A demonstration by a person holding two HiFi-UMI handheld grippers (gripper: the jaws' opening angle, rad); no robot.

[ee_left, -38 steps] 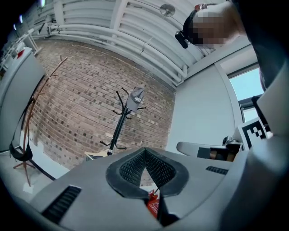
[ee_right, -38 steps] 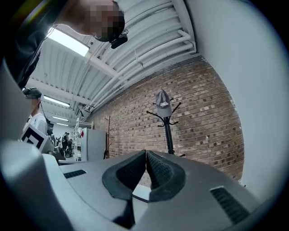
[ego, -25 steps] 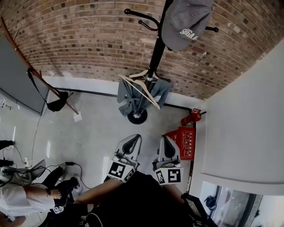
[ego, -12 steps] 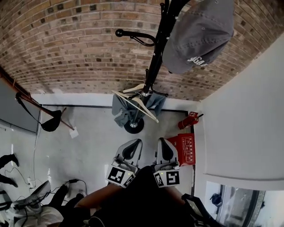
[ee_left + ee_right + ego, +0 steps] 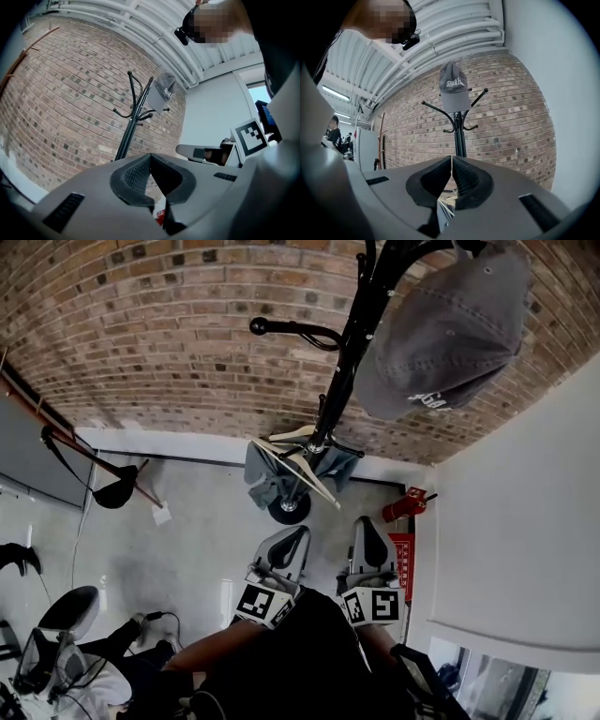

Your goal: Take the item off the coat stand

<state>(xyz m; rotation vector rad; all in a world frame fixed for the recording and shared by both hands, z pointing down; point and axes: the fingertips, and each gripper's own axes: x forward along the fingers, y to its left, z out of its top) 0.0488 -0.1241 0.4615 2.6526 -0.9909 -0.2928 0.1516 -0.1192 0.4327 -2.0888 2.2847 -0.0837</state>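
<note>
Head view chops the coat stand (image 5: 349, 352) off at the top edge, so whatever hook the cap (image 5: 450, 329) hangs on never shows, and the white print on the cap is too small to read there. The stand's base is mostly buried behind a grey garment (image 5: 263, 474) and a pale hanger (image 5: 300, 470), and the red box (image 5: 403, 568) is half hidden by the right tool (image 5: 373, 542). In the left gripper view the left tool (image 5: 150, 157) covers the lower pole, and I can't tell what the red bit under its jaws is.

Brick wall (image 5: 141, 334) behind; white wall (image 5: 525, 521) at right; grey floor (image 5: 187, 521); red fire extinguisher (image 5: 405, 505) in corner.
</note>
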